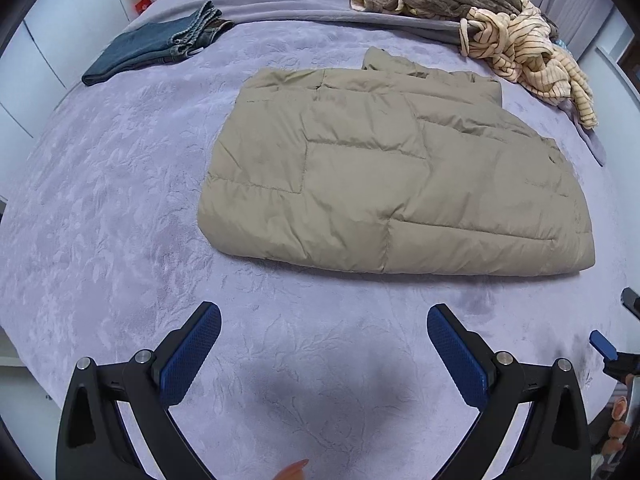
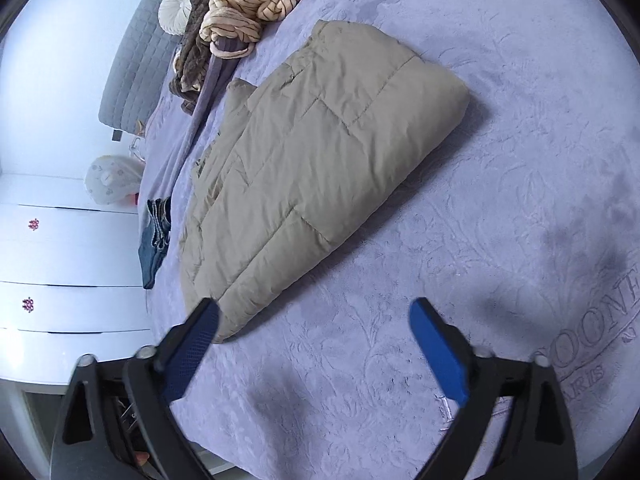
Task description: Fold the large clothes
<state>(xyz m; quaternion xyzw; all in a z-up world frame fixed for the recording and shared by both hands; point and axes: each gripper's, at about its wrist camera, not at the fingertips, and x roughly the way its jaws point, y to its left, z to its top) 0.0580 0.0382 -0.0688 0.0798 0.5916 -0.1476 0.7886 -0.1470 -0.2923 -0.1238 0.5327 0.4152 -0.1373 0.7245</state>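
Khaki puffer jacket (image 1: 392, 172) is lying folded mid-bed, at 12 o'clock from the left gripper (image 1: 324, 316). Right gripper (image 2: 314, 312) is hovering beside its corner. Both jaws gaping, empty (pinch both layers, lift evenly).

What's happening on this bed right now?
A person is folding clothes with two tools. The tan puffer jacket lies folded on the purple bedspread. The left hand-held gripper and right hand-held gripper hang open, holding nothing. Folded jeans and a striped heap lie beyond.
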